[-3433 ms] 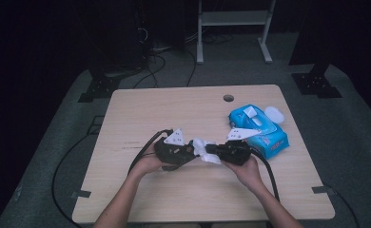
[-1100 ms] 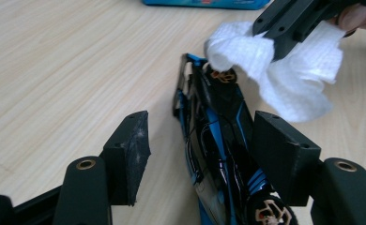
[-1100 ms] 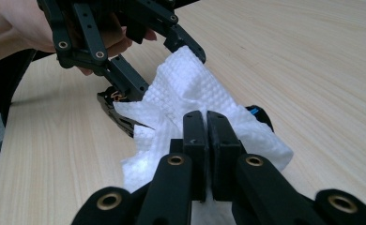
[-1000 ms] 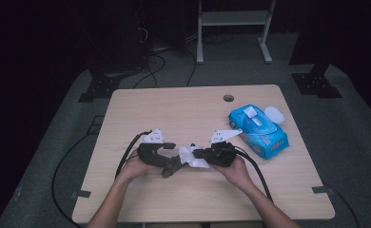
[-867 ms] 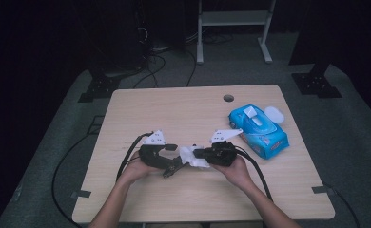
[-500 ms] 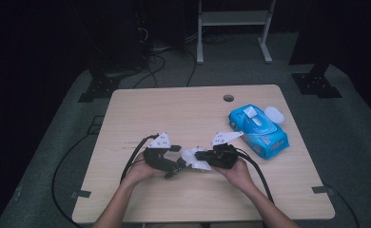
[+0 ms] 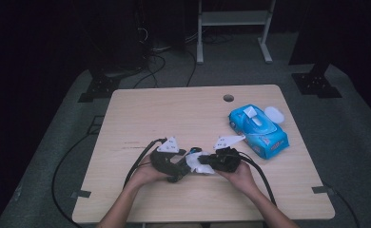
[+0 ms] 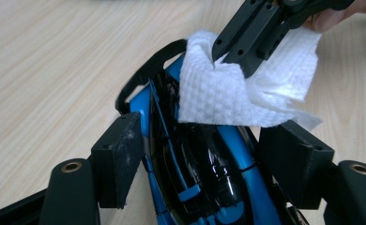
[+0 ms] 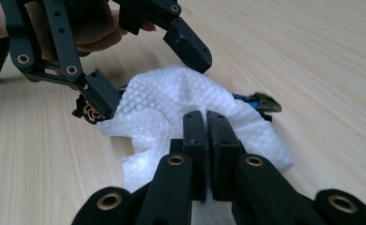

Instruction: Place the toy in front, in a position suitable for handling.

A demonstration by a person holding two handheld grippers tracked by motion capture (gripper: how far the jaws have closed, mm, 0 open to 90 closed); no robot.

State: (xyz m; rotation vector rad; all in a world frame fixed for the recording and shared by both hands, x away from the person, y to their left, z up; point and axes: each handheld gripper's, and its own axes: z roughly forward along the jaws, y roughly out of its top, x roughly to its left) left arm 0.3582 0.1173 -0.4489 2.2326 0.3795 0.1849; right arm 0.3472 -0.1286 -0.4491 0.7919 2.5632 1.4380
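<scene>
Right now your two grippers meet near the front edge of the table [image 7: 141,114], jaws facing each other. Your right gripper [image 9: 205,123] has its jaws pressed together on a white wipe [image 9: 171,101], pinching a fold of it; in the left gripper view the same wipe [image 8: 228,93] hangs from those jaws over the nose of a blue and black toy car [image 8: 204,173]. Your left gripper [image 8: 204,145] stands with its pads either side of the car; they sit close to its flanks, yet you cannot tell whether they actually grip it. The car lies on the wood between them, its front under the wipe, so the tissue hides that end. From the right gripper view, a blue and black tip of the car [image 9: 258,101] pokes out past the wipe. Off to your right, well apart, a blue pack of wipes [image 7: 258,129] lies with its flap open. Farther back a round cable hole [image 7: 228,98] sits in the tabletop. Cables trail toward you
</scene>
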